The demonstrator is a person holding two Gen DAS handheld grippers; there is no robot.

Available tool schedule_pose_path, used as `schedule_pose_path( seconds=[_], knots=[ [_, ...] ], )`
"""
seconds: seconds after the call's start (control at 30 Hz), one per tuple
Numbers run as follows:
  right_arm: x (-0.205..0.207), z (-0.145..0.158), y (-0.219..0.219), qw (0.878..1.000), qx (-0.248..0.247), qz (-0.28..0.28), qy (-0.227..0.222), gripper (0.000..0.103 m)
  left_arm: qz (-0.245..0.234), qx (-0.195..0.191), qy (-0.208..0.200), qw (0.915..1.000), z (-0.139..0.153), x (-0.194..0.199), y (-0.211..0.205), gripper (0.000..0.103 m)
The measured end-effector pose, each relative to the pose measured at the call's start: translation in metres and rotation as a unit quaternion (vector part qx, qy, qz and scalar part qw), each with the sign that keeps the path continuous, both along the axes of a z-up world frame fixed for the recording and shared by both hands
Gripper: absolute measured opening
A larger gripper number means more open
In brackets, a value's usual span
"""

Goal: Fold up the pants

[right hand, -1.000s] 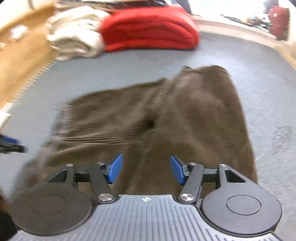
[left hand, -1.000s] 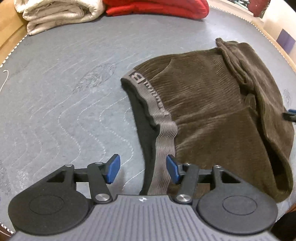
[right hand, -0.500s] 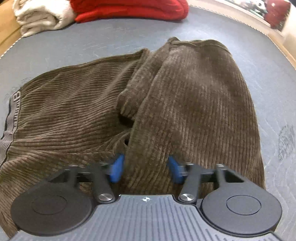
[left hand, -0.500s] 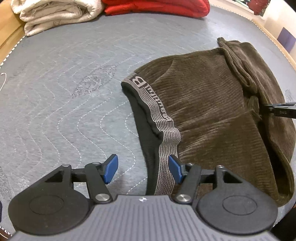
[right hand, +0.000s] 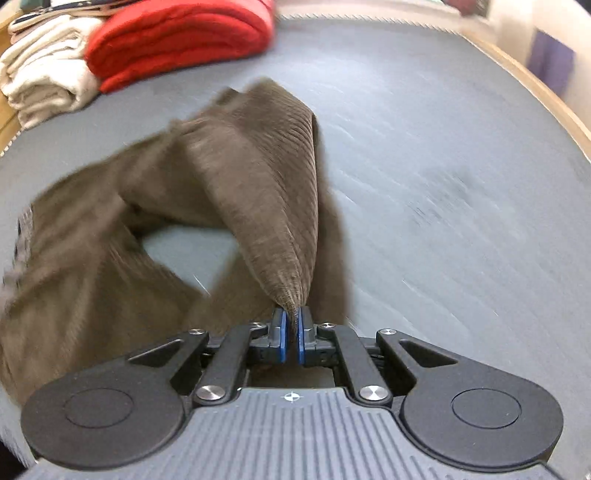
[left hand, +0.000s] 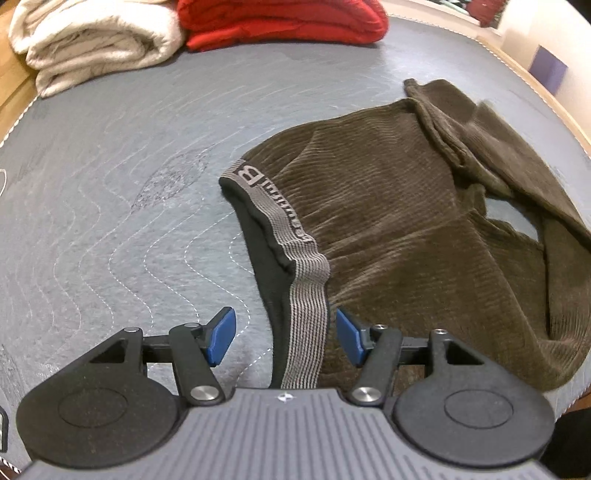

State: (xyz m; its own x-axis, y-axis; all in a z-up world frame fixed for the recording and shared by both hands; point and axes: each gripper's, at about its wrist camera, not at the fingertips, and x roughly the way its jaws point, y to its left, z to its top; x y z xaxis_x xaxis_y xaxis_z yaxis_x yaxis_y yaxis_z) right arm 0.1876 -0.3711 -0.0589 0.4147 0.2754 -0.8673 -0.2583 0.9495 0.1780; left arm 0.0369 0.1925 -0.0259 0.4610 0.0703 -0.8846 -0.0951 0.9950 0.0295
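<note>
Brown corduroy pants (left hand: 388, 221) lie on the grey quilted mattress (left hand: 110, 184), their grey striped waistband (left hand: 291, 236) running toward the left wrist camera. My left gripper (left hand: 282, 334) stands open, its blue pads on either side of the waistband's near end without pressing it. In the right wrist view my right gripper (right hand: 291, 328) is shut on a pinched fold of a pant leg (right hand: 273, 206), which rises off the mattress in a taut peak. A gap of bare mattress shows between the two legs.
A folded cream blanket (left hand: 92, 40) and a folded red one (left hand: 284, 18) sit at the far edge of the mattress. A wooden rim (right hand: 546, 96) runs along the right side. Bare mattress (right hand: 461, 184) lies right of the pants.
My right gripper closed on the pant leg and pulled it up and aside, parting the two legs. My left gripper stayed open over the waistband.
</note>
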Motion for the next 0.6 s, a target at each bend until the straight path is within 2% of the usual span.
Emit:
schedule_pose_path(
  seconds=[0.13,0.23,0.33,0.37,0.4,0.47,0.53,0.6],
  knots=[
    [-0.043,-0.022,-0.046,0.996,0.014,0.035,0.082,0.006,0.002,0.002,0.000,1.0000,0.001,-0.006,0.002,0.066],
    [-0.058,-0.026,-0.048,0.994,-0.016,0.055,0.093,0.007,0.016,0.000,0.002,0.9999,0.000,-0.004,0.006,0.066],
    [-0.050,-0.008,-0.050,0.999,0.000,0.016,0.037,0.010,0.020,0.001,0.003,0.9998,0.000,-0.001,0.005,0.066],
    [-0.046,-0.001,-0.052,1.000,0.009,-0.008,0.014,0.017,0.019,0.002,0.004,0.9998,-0.001,0.001,0.004,0.067],
    [-0.042,0.005,-0.052,0.999,0.016,-0.027,-0.009,0.029,0.017,0.004,0.006,0.9998,-0.001,0.002,0.002,0.067],
    [-0.036,0.019,-0.046,0.996,0.028,-0.052,-0.065,0.043,0.011,0.008,0.009,0.9999,-0.003,0.005,-0.002,0.068],
    [-0.028,0.025,-0.030,0.993,0.042,-0.050,-0.102,0.044,0.007,0.012,0.012,0.9998,-0.006,0.008,-0.007,0.068],
    [-0.020,0.021,-0.008,0.991,0.044,-0.047,-0.113,0.046,0.005,0.014,0.016,0.9998,-0.009,0.011,-0.010,0.068]
  ],
)
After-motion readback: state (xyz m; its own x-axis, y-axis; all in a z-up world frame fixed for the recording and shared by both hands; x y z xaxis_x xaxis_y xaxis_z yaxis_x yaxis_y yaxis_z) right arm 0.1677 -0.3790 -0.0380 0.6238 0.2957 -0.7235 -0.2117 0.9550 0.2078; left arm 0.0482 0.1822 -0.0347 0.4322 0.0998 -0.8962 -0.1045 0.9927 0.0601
